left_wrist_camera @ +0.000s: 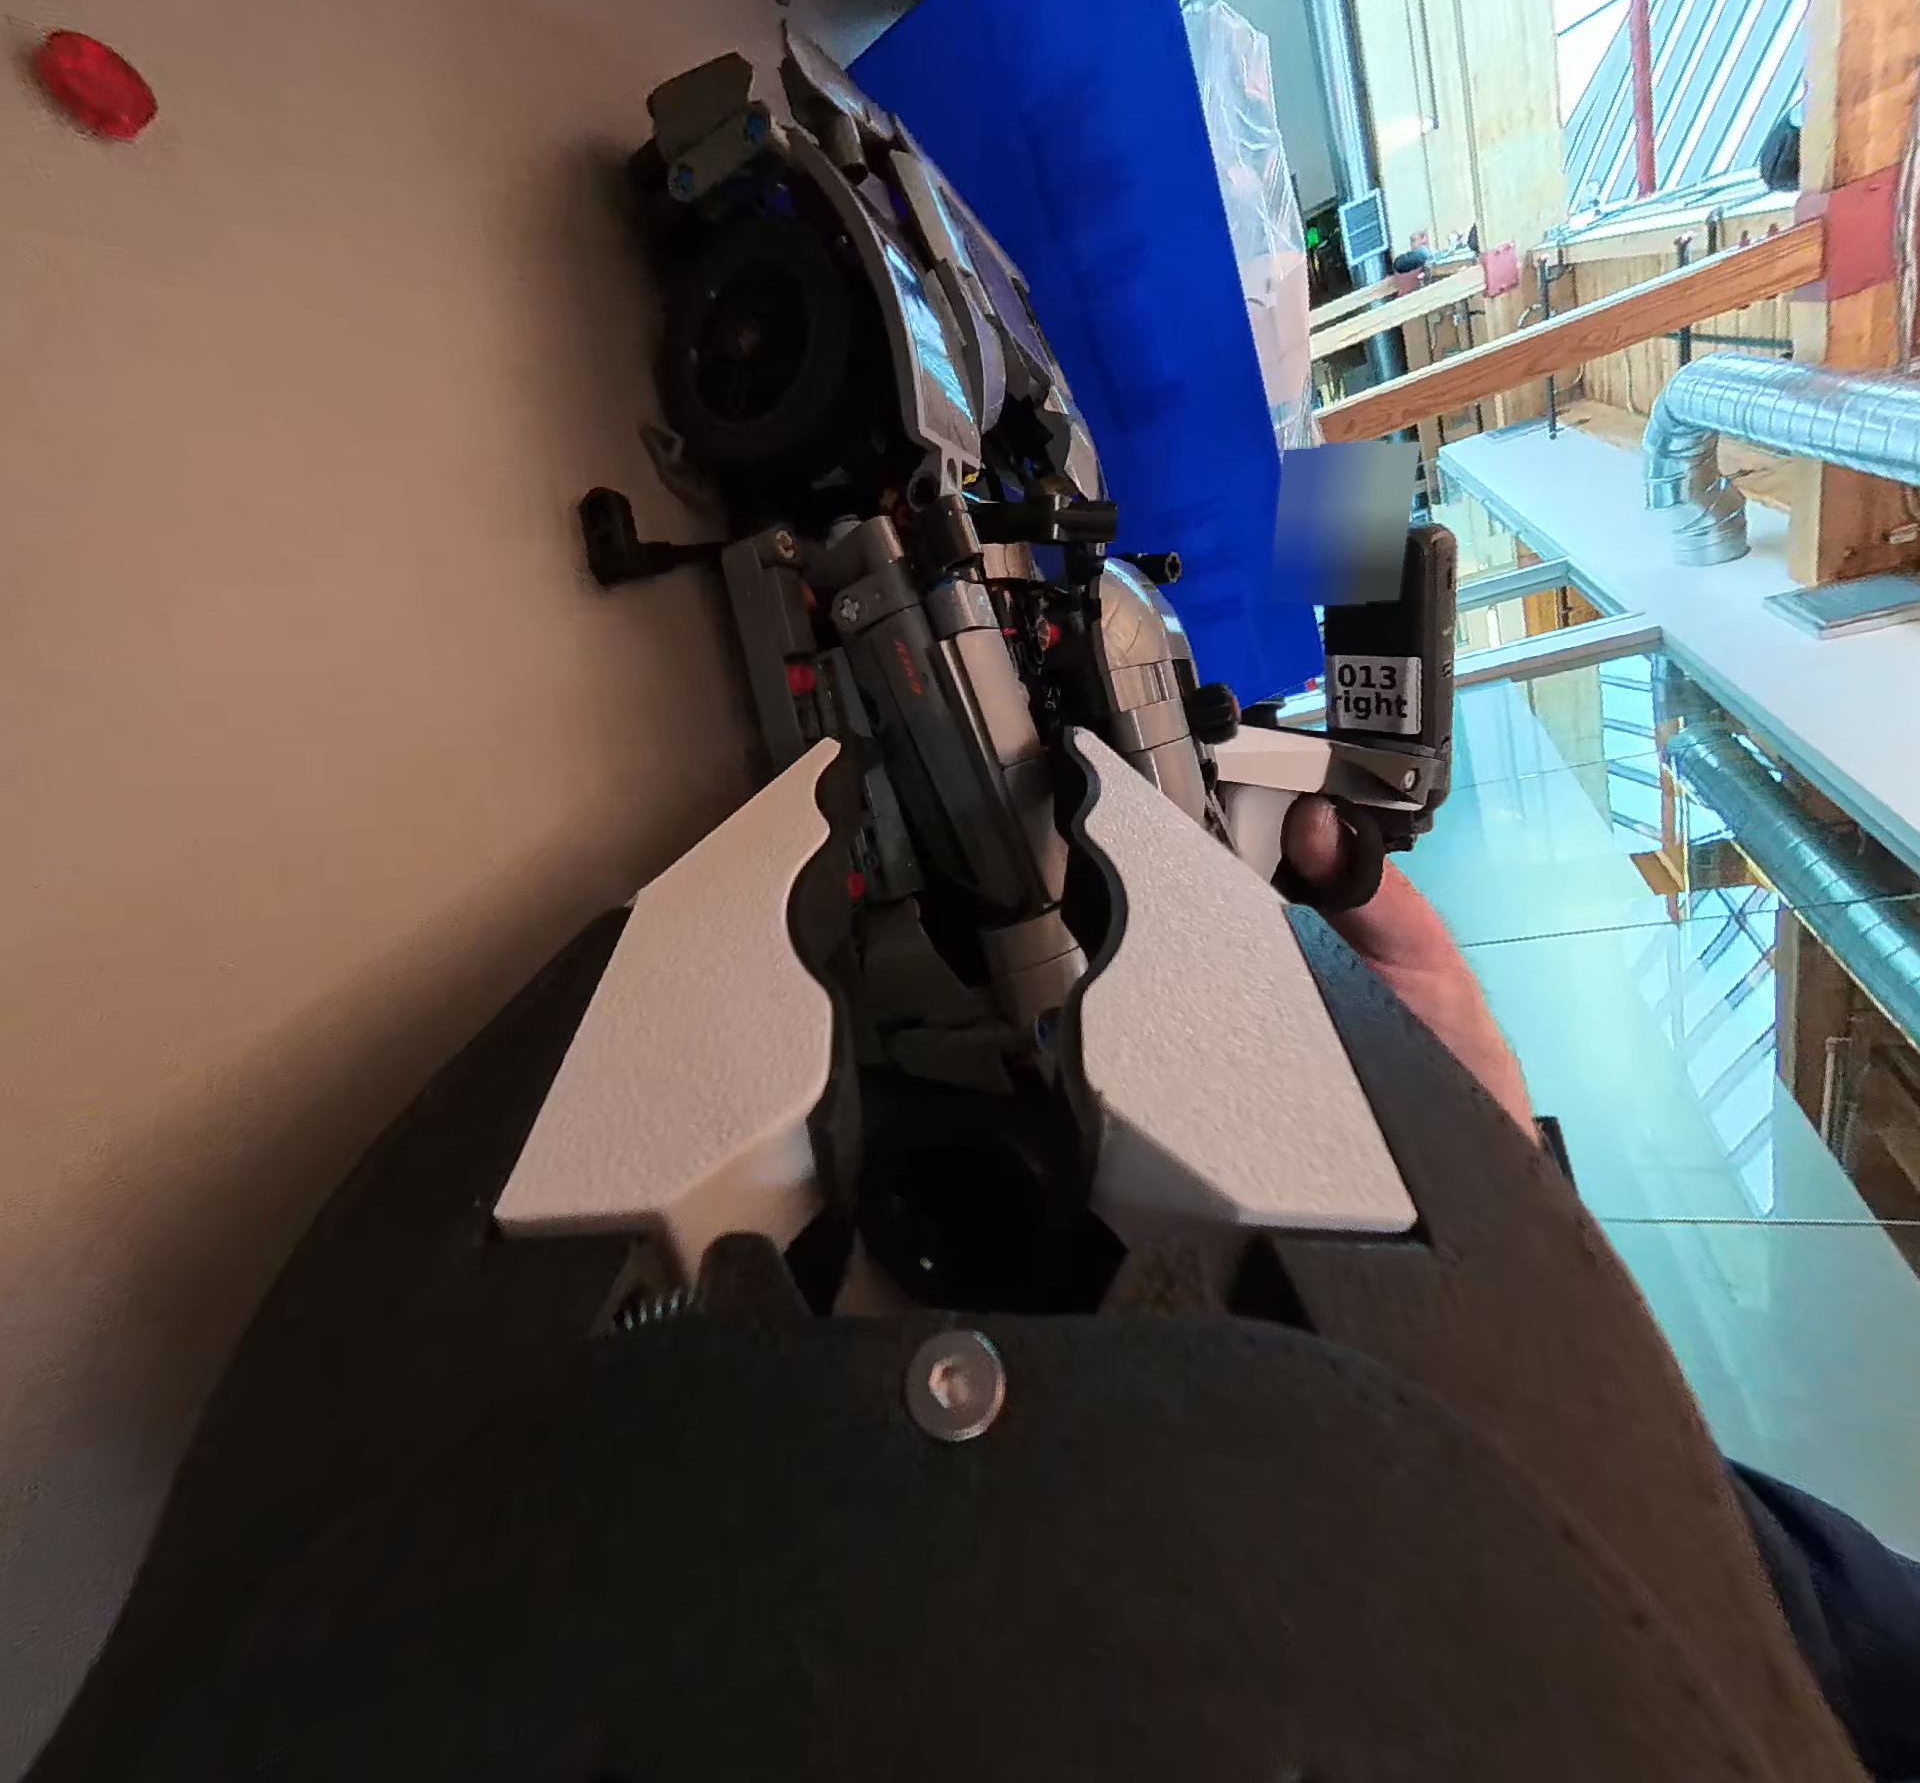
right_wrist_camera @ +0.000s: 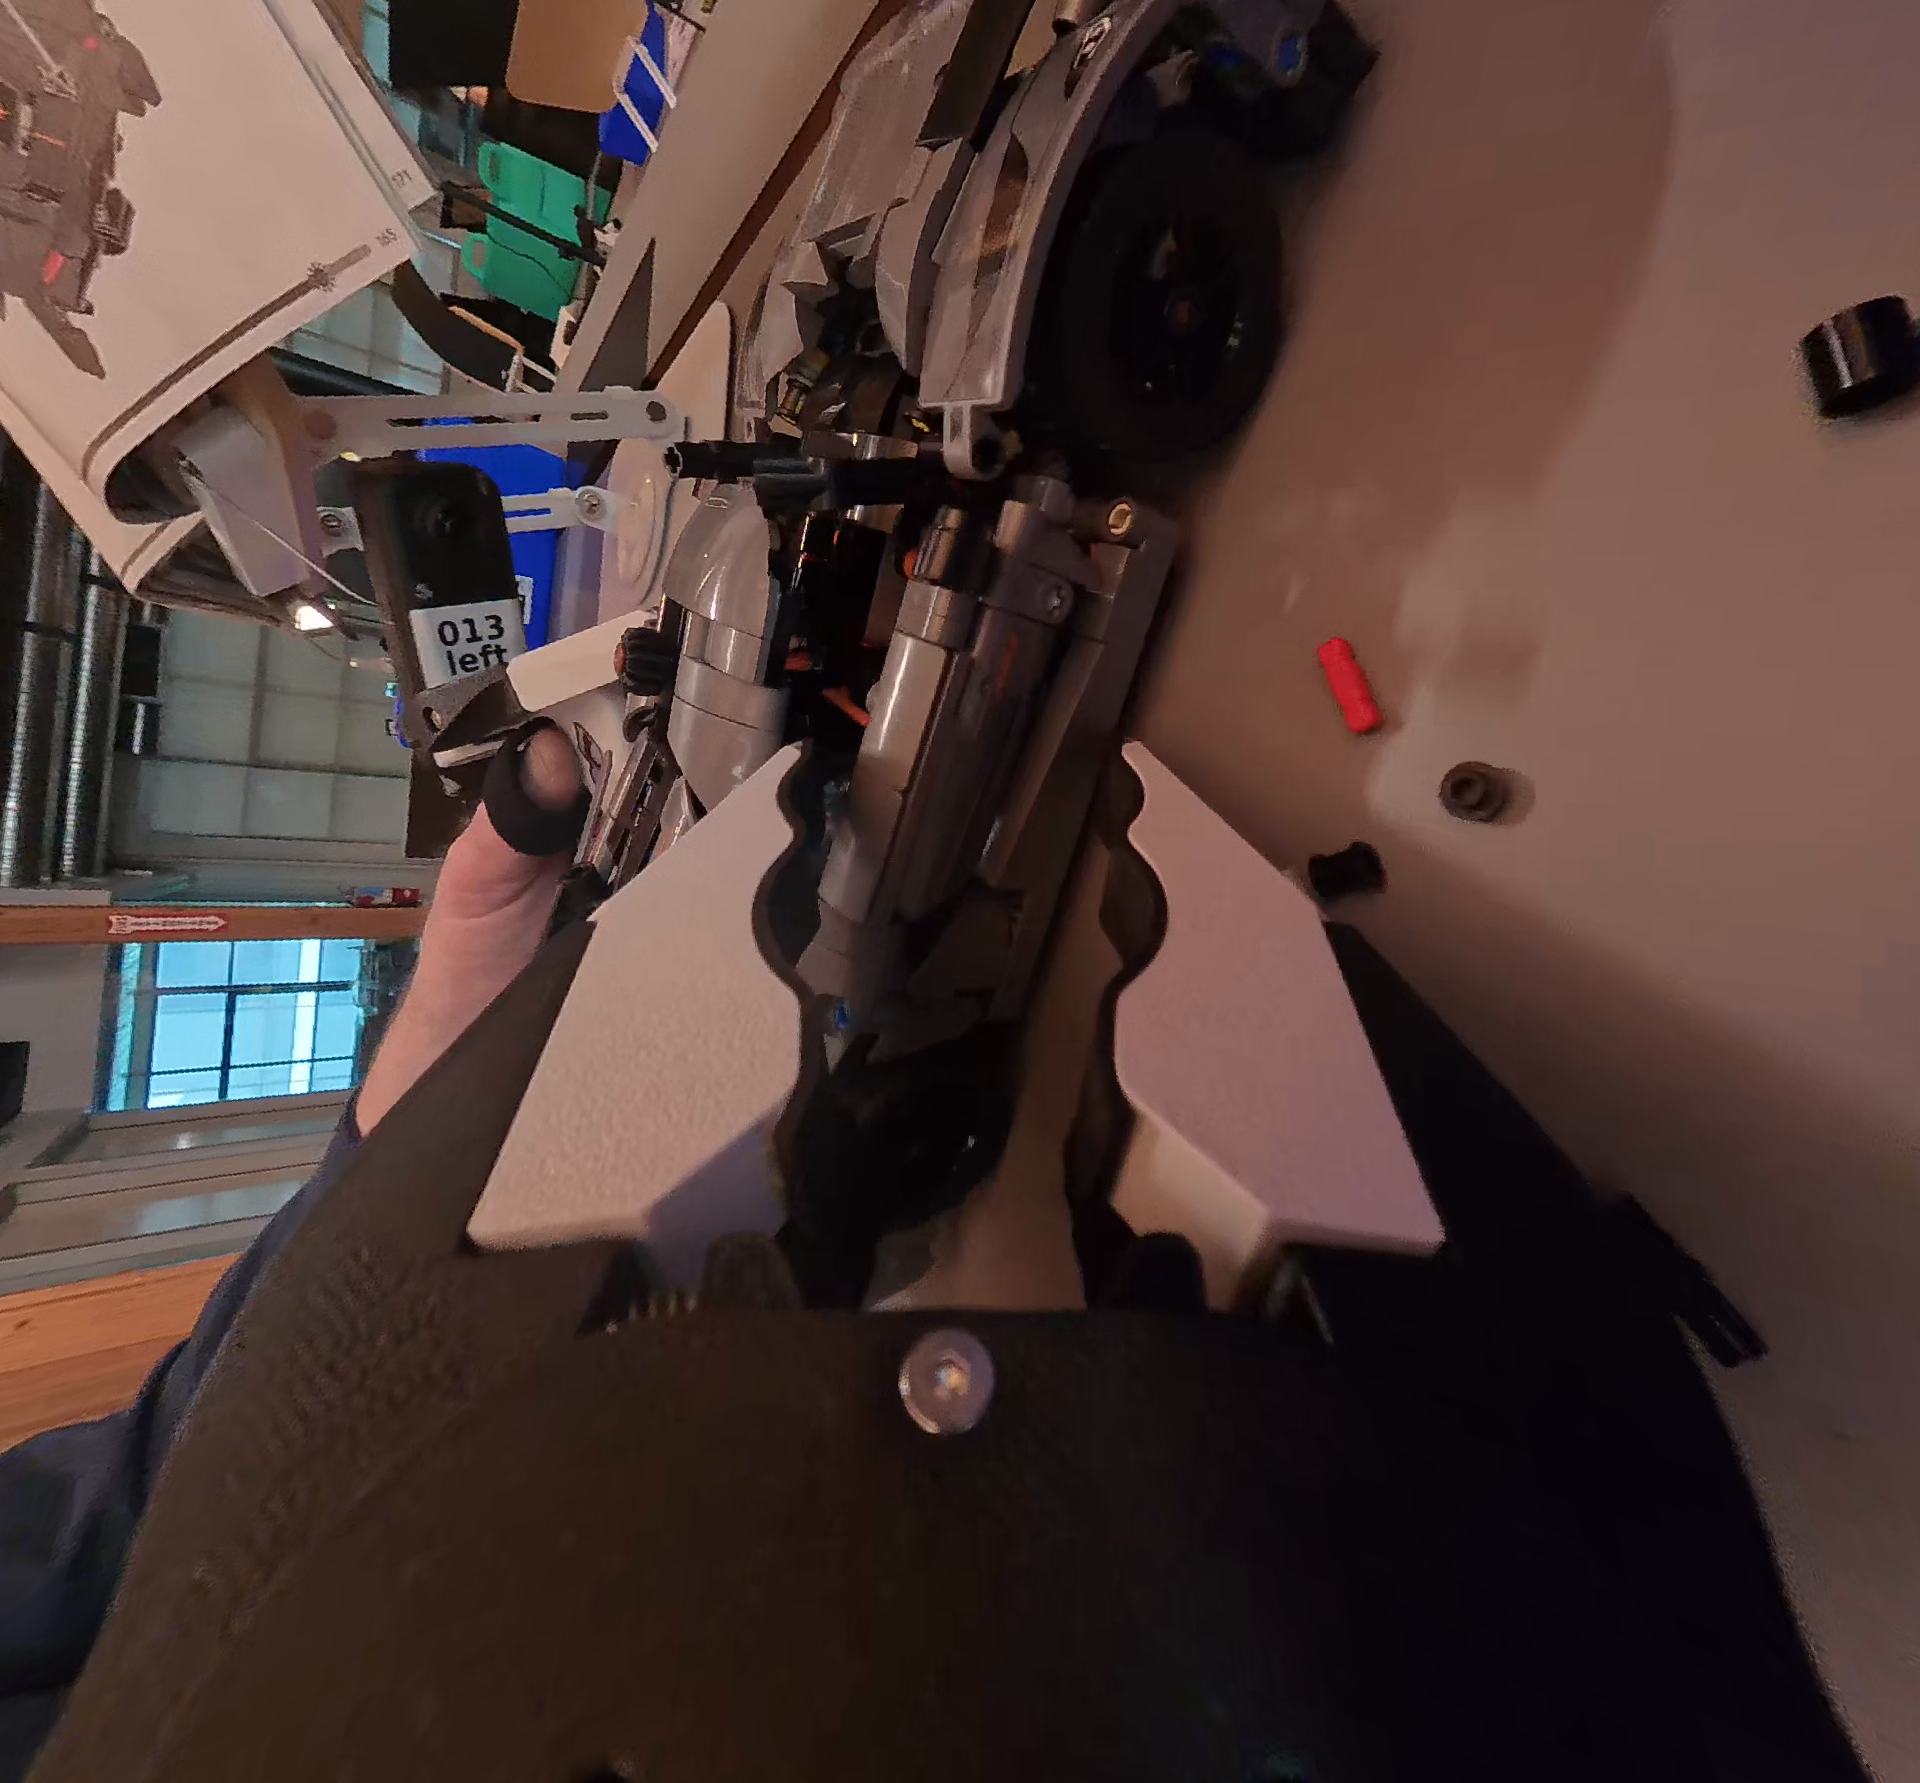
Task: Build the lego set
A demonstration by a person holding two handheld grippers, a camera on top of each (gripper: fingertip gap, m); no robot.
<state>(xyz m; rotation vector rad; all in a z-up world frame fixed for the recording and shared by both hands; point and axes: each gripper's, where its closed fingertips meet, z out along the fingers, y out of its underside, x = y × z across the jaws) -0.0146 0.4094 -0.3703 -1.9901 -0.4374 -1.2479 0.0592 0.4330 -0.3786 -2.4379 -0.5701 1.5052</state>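
A grey and black lego car [left_wrist_camera: 914, 351] stands on the pale table [left_wrist_camera: 312, 590], with a black wheel and silver body panels. My left gripper [left_wrist_camera: 954, 757] reaches over its near end, and both jaws press on the car's side sill. In the right wrist view the car [right_wrist_camera: 997, 279] lies between the jaws of my right gripper [right_wrist_camera: 964, 751]. The left jaw touches the body; a strip of table shows between the car and the right jaw. Each gripper also shows on the far side of the car in the other's view: the right one [left_wrist_camera: 1288, 777] and the left one [right_wrist_camera: 571, 684].
Loose parts lie on the table: a clear red piece [left_wrist_camera: 96, 83], a black connector [left_wrist_camera: 613, 533], a red pin [right_wrist_camera: 1349, 684], a black cylinder [right_wrist_camera: 1860, 353], a dark bush [right_wrist_camera: 1467, 788] and a small black piece [right_wrist_camera: 1345, 869]. An instruction booklet [right_wrist_camera: 208, 175] stands beyond the car. A blue panel [left_wrist_camera: 1091, 279] stands behind it. Measured from the fingertips, the red pin [right_wrist_camera: 1349, 684] is 4 cm or so from the right gripper and 15 cm from the left.
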